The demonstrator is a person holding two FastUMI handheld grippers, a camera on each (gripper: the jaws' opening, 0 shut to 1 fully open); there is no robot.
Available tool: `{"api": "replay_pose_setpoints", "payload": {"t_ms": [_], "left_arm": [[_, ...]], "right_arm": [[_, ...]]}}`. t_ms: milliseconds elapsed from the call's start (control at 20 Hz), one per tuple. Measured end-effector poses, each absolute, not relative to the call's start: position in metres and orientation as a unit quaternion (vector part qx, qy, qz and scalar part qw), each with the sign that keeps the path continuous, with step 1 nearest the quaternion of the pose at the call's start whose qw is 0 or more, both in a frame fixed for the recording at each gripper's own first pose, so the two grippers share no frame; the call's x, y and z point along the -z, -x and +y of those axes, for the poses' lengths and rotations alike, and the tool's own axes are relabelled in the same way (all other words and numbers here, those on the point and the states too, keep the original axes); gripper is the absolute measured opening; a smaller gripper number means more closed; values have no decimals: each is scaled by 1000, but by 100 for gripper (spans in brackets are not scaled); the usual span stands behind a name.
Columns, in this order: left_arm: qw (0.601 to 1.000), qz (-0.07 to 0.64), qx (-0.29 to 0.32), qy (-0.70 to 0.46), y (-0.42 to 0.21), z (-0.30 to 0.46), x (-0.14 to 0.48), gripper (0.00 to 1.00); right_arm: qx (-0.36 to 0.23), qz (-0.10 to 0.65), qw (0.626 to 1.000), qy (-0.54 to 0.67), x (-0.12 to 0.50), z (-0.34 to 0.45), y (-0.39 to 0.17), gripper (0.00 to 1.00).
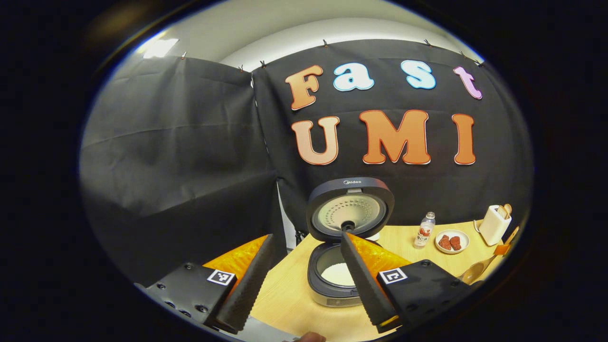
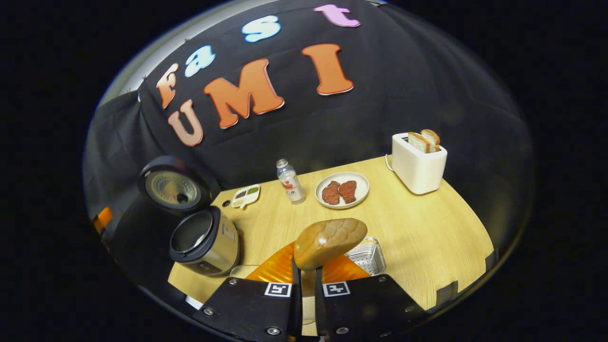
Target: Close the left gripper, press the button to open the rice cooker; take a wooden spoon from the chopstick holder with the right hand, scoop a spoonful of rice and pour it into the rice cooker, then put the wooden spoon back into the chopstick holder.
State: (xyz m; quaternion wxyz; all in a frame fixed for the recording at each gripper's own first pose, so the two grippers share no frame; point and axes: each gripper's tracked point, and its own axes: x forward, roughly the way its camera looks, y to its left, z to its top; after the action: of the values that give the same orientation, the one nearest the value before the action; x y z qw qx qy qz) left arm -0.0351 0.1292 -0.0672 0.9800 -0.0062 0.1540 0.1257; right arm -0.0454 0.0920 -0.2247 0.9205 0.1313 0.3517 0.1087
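Rice cooker [image 1: 343, 266] sits low centre of the left gripper view with its lid [image 1: 350, 207] tipped fully back and white rice showing in the pot, so the button press looks done; the left gripper [image 1: 304, 278] hangs in front of it, fingers spread wide apart and gripping nothing. In the right gripper view the right gripper [image 2: 306, 280] at bottom centre is clamped on the wooden spoon [image 2: 329, 242], bowl pointing forward over the table [image 2: 427, 228], probably to keep it level for scooping or carrying. The cooker lies at left of that frame, well apart from the spoon; whether the bowl carries rice I cannot tell.
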Motion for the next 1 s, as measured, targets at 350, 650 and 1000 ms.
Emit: {"api": "replay_pose_setpoints", "payload": {"t_ms": [350, 650, 1000], "left_arm": [[978, 171, -121, -3, 39, 151, 87, 99], [978, 177, -114, -6, 29, 164, 92, 99], [979, 183, -85, -24, 13, 169, 100, 96]], "right_arm": [[-113, 375, 920, -4, 273, 119, 68, 10], [-102, 337, 933, 75, 295, 130, 80, 10], [-68, 324, 941, 64, 311, 142, 94, 7]]}}
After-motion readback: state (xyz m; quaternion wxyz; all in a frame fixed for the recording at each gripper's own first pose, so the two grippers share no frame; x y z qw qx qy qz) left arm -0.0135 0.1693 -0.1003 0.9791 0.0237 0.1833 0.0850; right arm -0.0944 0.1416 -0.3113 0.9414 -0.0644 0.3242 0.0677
